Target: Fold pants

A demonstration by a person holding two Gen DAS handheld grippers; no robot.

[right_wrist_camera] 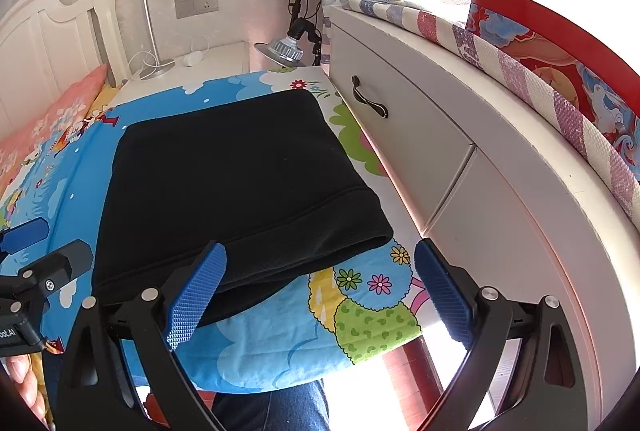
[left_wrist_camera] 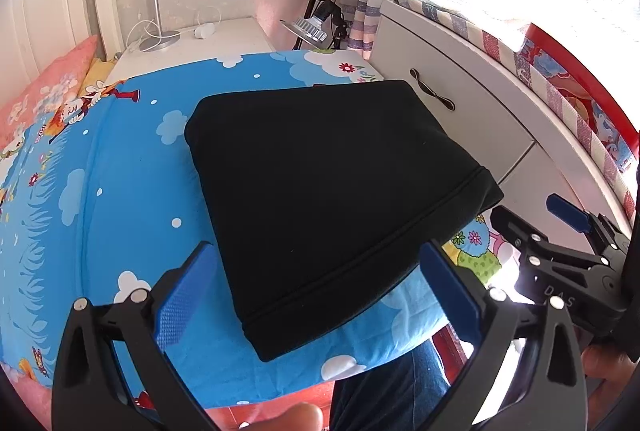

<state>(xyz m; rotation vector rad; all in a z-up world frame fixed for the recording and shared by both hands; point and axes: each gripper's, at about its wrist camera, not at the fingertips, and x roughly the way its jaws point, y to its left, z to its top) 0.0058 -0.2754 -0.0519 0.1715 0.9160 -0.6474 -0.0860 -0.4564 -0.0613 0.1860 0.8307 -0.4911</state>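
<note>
The black pants (left_wrist_camera: 332, 199) lie folded into a flat rectangle on the blue cartoon bedsheet (left_wrist_camera: 132, 199), near the bed's foot edge. They also show in the right wrist view (right_wrist_camera: 236, 187). My left gripper (left_wrist_camera: 316, 291) is open and empty, held just short of the pants' near hem. My right gripper (right_wrist_camera: 320, 291) is open and empty, over the pants' near right corner and the sheet beside it. The right gripper (left_wrist_camera: 560, 227) shows at the right edge of the left wrist view. The left gripper (right_wrist_camera: 28, 263) shows at the left edge of the right wrist view.
A white drawer cabinet (right_wrist_camera: 420, 135) with a dark handle stands close along the bed's right side. A pink pillow (left_wrist_camera: 44, 87) and white headboard (left_wrist_camera: 44, 11) are at the far left. A nightstand (left_wrist_camera: 200, 43) with a lamp sits behind the bed. The person's jeans (right_wrist_camera: 272, 411) show below.
</note>
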